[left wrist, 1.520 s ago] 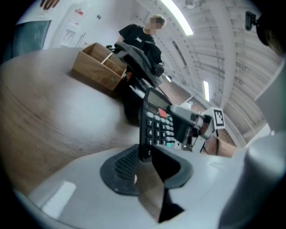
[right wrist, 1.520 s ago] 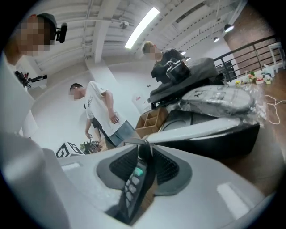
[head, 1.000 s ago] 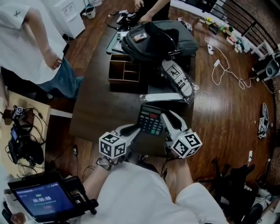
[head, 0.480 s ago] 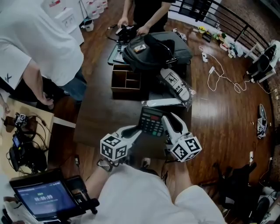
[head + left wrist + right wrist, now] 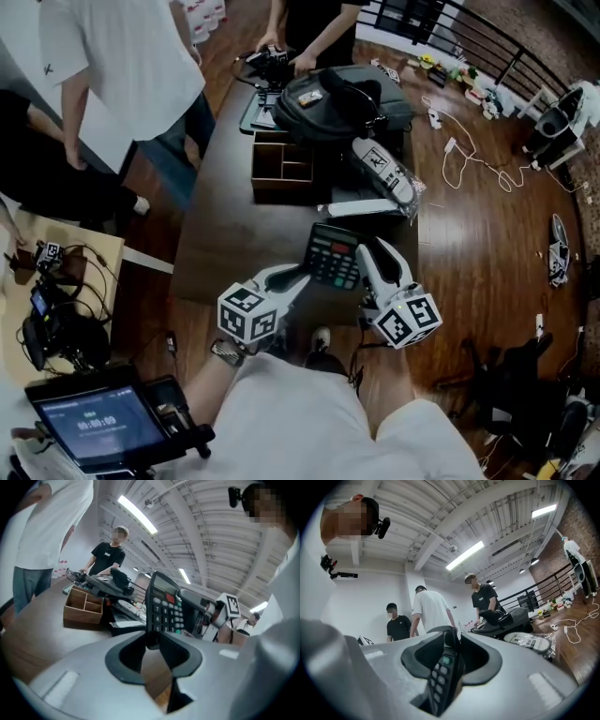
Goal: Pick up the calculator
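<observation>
The black calculator [image 5: 335, 254], with a red key and green keys, hangs above the near end of the dark table [image 5: 234, 244]. My left gripper [image 5: 304, 273] is shut on its left edge and my right gripper [image 5: 366, 259] is shut on its right edge. In the left gripper view the calculator [image 5: 163, 608] stands on edge, keys facing me, its lower rim pinched in the left gripper [image 5: 153, 642]; beyond it is the right gripper [image 5: 206, 613]. In the right gripper view the calculator [image 5: 442, 673] runs edge-on between the jaws of the right gripper [image 5: 452, 645].
On the table stand a wooden divided box [image 5: 284, 161], a black backpack [image 5: 347, 94], a bagged shoe [image 5: 384, 170] and a flat white pack [image 5: 362, 207]. People stand at the table's left and far end. Cables lie on the floor [image 5: 469, 150] to the right.
Both grippers have risen with the calculator held between them, and it now sits a little further right. The person in white at the left has stepped toward the table's far end.
</observation>
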The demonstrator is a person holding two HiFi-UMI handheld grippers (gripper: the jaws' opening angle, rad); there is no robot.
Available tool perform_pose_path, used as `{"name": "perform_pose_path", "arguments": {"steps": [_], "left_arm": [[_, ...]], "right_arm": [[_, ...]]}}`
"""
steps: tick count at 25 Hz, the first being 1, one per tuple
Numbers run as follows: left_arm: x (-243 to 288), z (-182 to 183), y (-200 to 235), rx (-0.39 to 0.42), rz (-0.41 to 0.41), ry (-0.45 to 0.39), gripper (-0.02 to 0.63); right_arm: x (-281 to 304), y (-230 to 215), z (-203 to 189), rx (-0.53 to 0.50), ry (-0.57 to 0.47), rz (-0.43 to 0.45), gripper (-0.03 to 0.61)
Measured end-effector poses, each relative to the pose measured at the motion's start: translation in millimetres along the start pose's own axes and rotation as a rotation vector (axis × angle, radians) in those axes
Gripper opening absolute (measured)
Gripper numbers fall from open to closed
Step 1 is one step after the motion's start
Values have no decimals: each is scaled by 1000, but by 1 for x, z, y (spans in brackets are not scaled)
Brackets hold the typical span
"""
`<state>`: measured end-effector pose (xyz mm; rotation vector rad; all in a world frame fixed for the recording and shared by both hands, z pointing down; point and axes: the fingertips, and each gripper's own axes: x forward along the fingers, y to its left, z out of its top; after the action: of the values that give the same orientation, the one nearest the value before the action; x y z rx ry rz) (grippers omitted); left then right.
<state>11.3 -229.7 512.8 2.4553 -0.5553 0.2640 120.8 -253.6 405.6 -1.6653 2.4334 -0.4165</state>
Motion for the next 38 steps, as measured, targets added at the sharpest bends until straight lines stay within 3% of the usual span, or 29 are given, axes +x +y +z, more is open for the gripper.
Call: {"name": "perform_pose_path", "arguments": {"steps": [10,17,33,38], "left_arm": [[-29,-8,-30,16,-44,-13,101],[-41,-34,-70,33,-51,-13,101],[-77,-147,-214,14,10,-29,103],[-93,-162,-241,29,35,-37,103]], "right_arm": [[-32,37,13,-30,-47,-29,115],[-82,52,12,-35,-75,-37,115],[-260,87,-11,-2,-94,-10,115],[-291,101,-11,10,-109,15,115]]}}
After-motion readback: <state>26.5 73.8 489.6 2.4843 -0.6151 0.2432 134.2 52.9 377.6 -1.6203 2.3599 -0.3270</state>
